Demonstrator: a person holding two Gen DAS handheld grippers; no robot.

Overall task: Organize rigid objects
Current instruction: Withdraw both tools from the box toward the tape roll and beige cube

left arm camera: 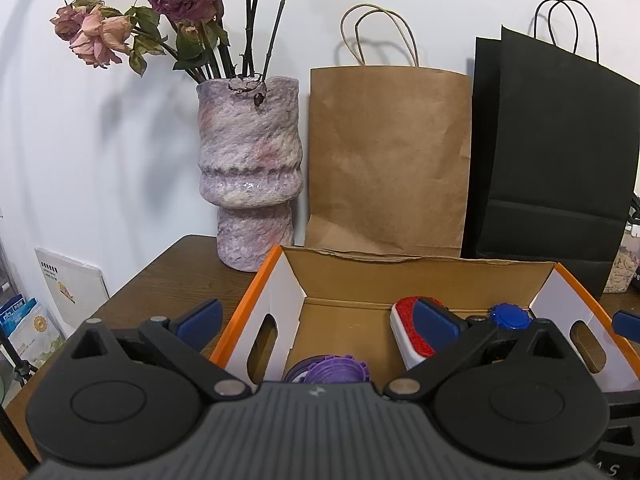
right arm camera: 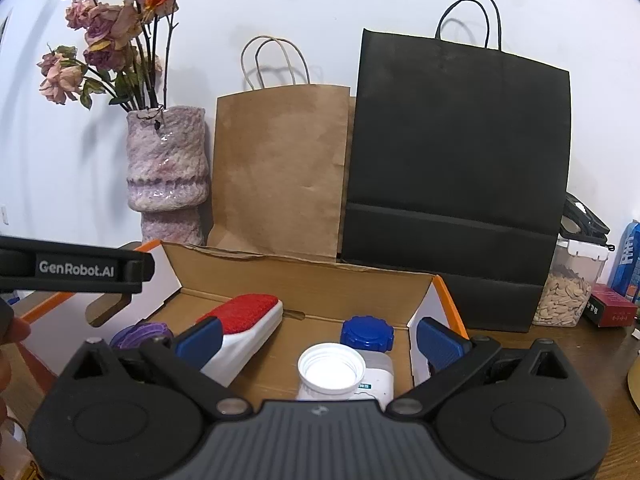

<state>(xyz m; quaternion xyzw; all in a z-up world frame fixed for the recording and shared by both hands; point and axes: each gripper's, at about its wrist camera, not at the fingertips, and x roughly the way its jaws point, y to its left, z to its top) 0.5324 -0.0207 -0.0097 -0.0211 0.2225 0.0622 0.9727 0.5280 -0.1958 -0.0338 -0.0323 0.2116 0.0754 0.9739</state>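
Inside the orange-edged cardboard box (right arm camera: 304,276) near the table's back edge: one red-and-white brush (right arm camera: 244,332), one purple ridged lid (right arm camera: 140,334), one blue ridged lid (right arm camera: 366,334), one white-capped bottle (right arm camera: 332,372). Left gripper (left arm camera: 320,320) and right gripper (right arm camera: 320,340) both hang spread wide, holding nothing. Behind the box stand two paper bags, one brown (right arm camera: 280,168), one black (right arm camera: 456,152), plus one vase (right arm camera: 168,168).

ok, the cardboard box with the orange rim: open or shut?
Open. The cardboard box with the orange rim has no lid across its top; the red-and-white brush and the blue-capped bottle show inside.
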